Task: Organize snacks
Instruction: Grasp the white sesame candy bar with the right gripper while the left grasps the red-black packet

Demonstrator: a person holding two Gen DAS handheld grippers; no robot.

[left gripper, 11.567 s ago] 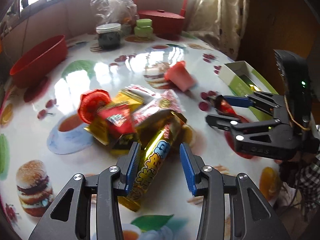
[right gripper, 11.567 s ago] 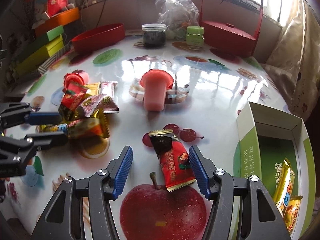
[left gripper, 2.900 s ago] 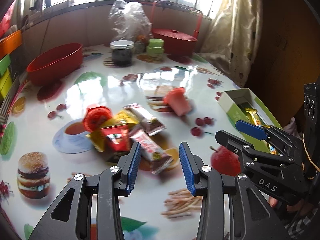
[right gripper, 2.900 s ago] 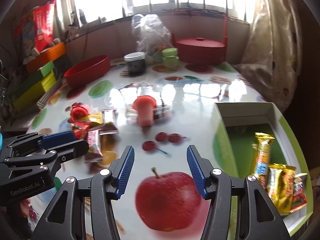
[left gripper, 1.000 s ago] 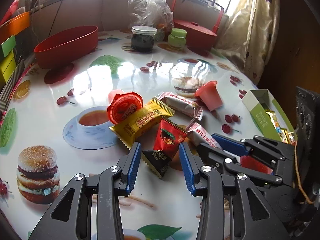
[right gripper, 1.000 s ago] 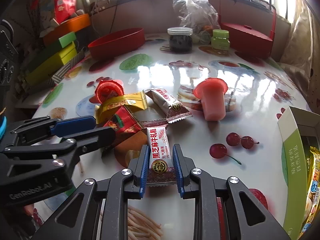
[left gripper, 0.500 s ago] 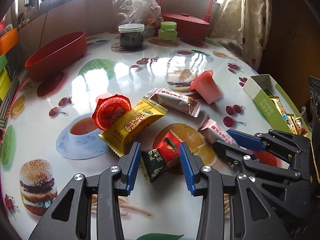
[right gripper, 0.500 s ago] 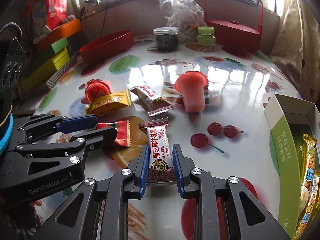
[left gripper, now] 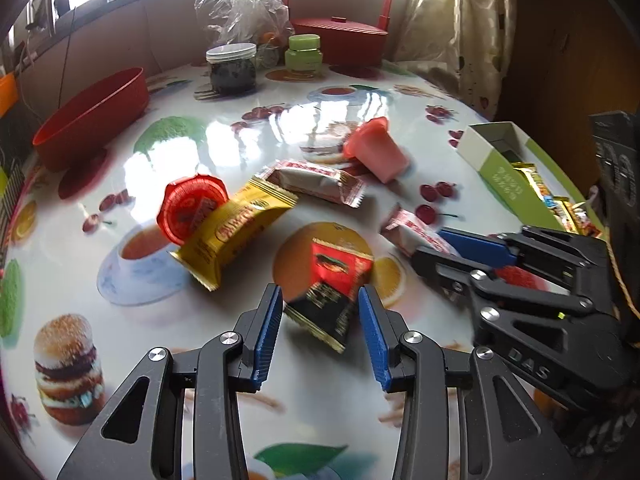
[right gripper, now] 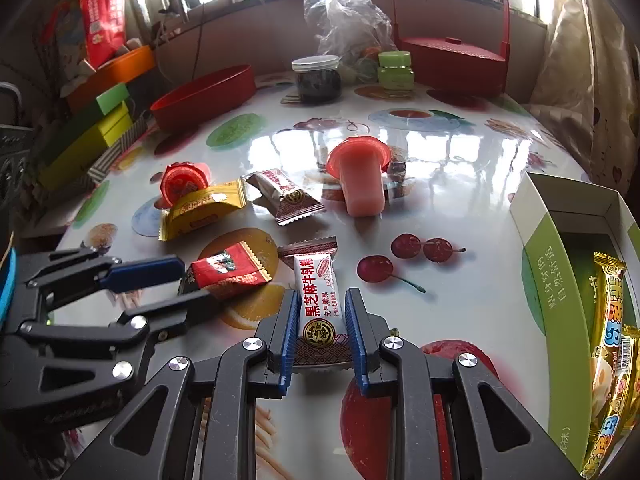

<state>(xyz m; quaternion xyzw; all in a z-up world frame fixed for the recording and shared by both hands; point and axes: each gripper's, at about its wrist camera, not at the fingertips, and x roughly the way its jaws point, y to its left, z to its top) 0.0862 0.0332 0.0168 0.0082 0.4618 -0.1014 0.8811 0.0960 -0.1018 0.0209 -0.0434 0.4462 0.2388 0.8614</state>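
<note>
Both fisheye cameras sit just behind their grippers, close above the glossy fruit-printed table (left gripper: pixel 360 112), angled down and facing the window side. Each view catches the other gripper at its edge, and both share the red lidded basket (left gripper: pixel 340 36) (right gripper: pixel 452 60) and the scattered wrapped snacks (left gripper: pixel 236 228) (right gripper: pixel 200 208).
</note>
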